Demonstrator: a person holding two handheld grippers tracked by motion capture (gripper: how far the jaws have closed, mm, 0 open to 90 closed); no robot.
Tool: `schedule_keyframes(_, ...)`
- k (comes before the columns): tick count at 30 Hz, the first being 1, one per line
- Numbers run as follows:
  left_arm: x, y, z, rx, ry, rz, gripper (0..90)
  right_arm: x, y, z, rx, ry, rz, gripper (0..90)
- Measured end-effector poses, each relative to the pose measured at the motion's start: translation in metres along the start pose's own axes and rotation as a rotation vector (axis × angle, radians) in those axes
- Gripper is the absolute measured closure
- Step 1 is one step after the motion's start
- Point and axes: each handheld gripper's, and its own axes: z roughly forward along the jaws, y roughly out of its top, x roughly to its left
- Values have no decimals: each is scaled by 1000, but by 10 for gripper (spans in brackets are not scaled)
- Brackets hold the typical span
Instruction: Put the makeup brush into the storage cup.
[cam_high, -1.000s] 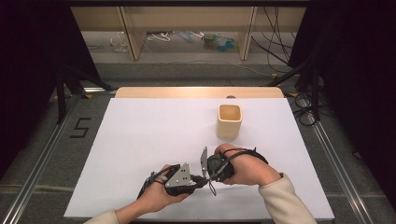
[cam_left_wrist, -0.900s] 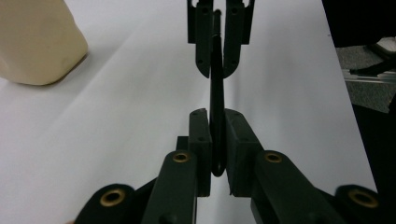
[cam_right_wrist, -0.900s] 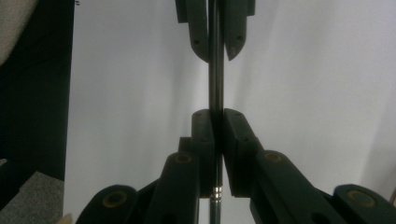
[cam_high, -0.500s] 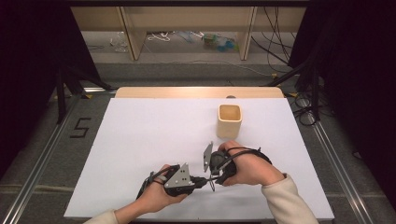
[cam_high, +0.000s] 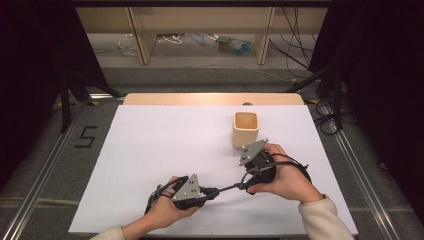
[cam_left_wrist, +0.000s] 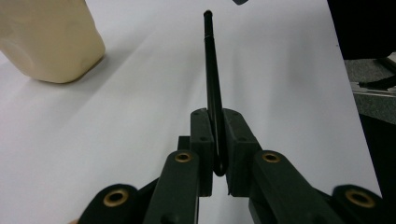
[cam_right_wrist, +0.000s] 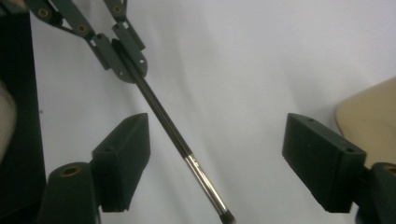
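- High view: left gripper (cam_high: 212, 191) holds a thin black brush (cam_high: 227, 188) low over the white counter (cam_high: 150, 150); right gripper (cam_high: 245, 183) has drifted toward the beige cup (cam_high: 245, 128).
- Left gripper view: fingers (cam_left_wrist: 203, 140) clamp the handle; keep that squeeze, tip level.
- Right gripper view: fingers (cam_right_wrist: 123, 149) have just been opening, now wide, brush between them untouched; clear it before swinging to the cup.
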Motion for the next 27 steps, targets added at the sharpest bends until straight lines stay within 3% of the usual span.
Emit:
schedule_keyframes(5,2,-3,-3,-13,16,-23,836,-3,-16,-2,-87,-44,69,219)
schedule_keyframes(9,4,-3,-7,-28,36,-30,836,-5,-25,-4,-184,-51,122,212)
schedule_keyframes(14,5,-4,-10,-39,50,-42,836,-7,-37,-7,-264,-62,192,193)
schedule_keyframes(21,6,-3,-12,-55,64,-50,836,-3,-56,2,-308,-80,290,205)
schedule_keyframes(27,6,-3,-12,-64,72,-53,836,-2,-62,8,-323,-79,318,202)
